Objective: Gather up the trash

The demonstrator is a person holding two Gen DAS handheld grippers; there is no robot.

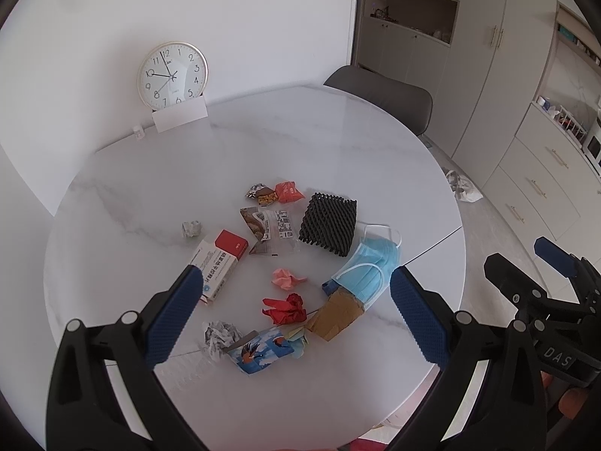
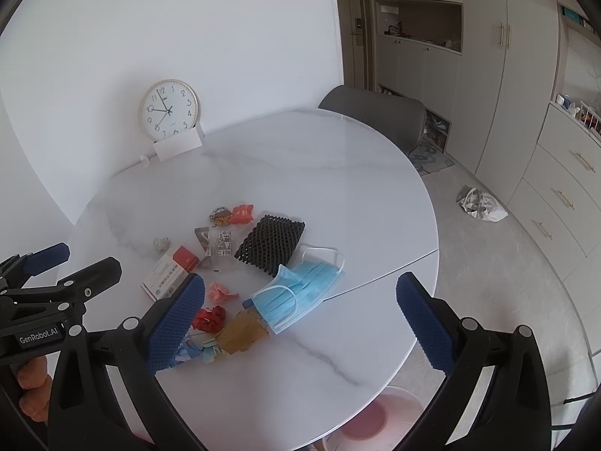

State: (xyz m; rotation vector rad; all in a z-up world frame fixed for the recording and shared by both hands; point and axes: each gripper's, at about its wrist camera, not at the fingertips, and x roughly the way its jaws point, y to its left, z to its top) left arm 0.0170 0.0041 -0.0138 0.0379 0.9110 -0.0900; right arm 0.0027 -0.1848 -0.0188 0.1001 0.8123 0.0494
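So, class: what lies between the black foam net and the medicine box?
Between the black foam net and medicine box lie clear snack wrappers, clearest in the left wrist view.

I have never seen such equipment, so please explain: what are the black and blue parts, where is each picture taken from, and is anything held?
There is no robot. A person holds a hand-held gripper in each hand, each with a camera looking along its two blue-padded fingers. One picture is from the left hand-held gripper, the other from the right hand-held gripper. Both are open and hold nothing. On the round white table lies trash: a blue face mask, black foam netting, a medicine box, crumpled red paper and wrappers. A clock stands behind.
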